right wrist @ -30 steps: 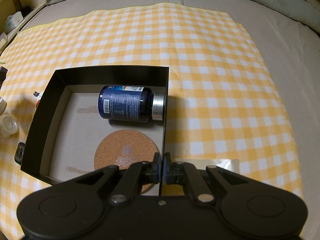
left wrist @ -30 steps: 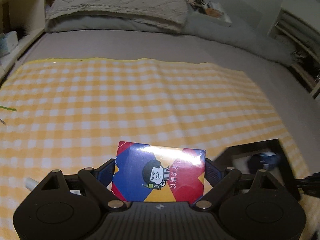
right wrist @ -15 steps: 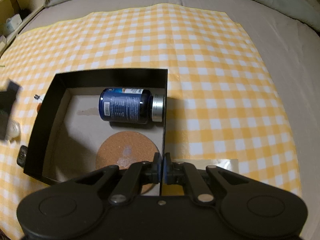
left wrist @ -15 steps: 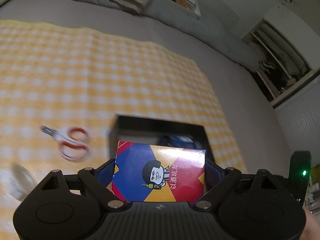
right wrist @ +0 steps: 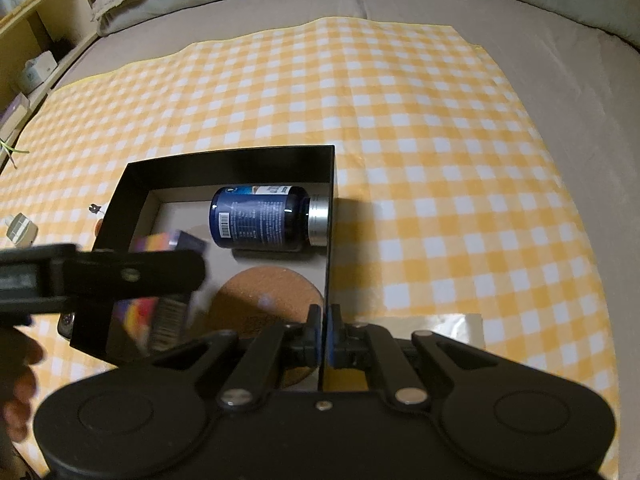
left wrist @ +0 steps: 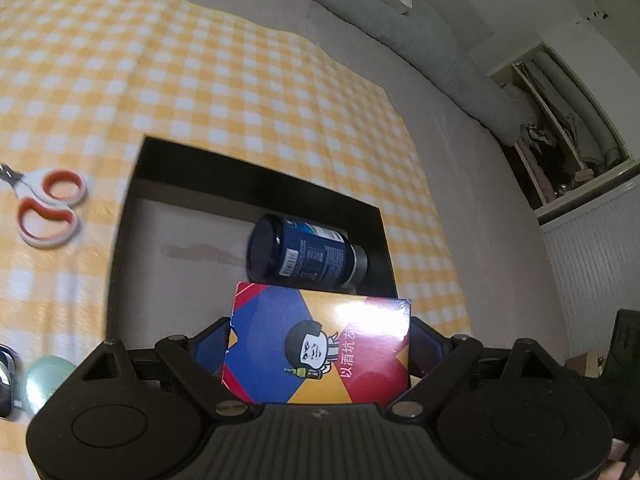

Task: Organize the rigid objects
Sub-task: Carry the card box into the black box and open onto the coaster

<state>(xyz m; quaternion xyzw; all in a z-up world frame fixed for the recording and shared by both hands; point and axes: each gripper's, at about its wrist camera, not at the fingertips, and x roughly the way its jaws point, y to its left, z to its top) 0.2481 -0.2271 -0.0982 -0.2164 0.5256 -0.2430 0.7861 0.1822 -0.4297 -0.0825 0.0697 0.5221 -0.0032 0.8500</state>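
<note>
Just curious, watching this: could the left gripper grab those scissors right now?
Probably not. The left gripper is shut on the colourful card box, so it has no free grip, though the scissors lie unobstructed on the checked cloth.

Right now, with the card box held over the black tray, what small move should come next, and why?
Probably lower the left gripper and release the card box onto the bare floor of the tray, left of the blue bottle and cork coaster; the right gripper pinches the tray wall.

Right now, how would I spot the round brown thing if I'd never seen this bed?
Find the yellow checked cloth on the bed, then the black box on it. The cork coaster lies flat on its floor, nearer than the blue bottle: the only flat brown disc there.
</note>
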